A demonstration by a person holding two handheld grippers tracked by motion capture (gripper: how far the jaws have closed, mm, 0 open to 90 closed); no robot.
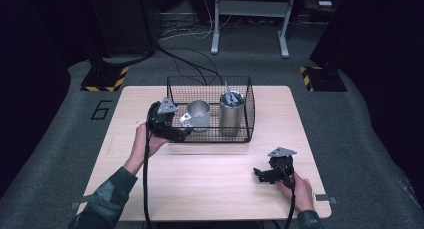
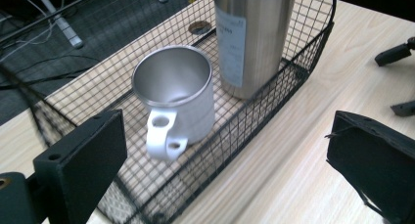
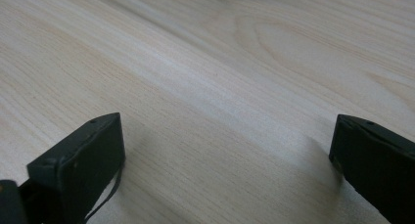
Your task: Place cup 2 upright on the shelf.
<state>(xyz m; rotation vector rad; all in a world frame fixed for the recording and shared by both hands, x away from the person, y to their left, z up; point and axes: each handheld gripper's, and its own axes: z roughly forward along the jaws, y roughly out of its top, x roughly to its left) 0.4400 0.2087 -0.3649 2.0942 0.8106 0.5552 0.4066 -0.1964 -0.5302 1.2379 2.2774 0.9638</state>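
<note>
With jaws spread wide and empty, the left hand-held gripper (image 1: 176,131) should drop over the basket (image 1: 248,106) wall onto the mug (image 2: 174,94), standing inside near the surface's far edge, and pinch its rim squarely.

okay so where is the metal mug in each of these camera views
High view: the mug stands in the left half of the wire basket, just right of the left gripper.
Left gripper view: the mug is centre-left, handle toward the camera, between the open jaws.
Right gripper view: bare table, no mug.
Shared landmark: the tall steel tumbler beside the mug.
</note>
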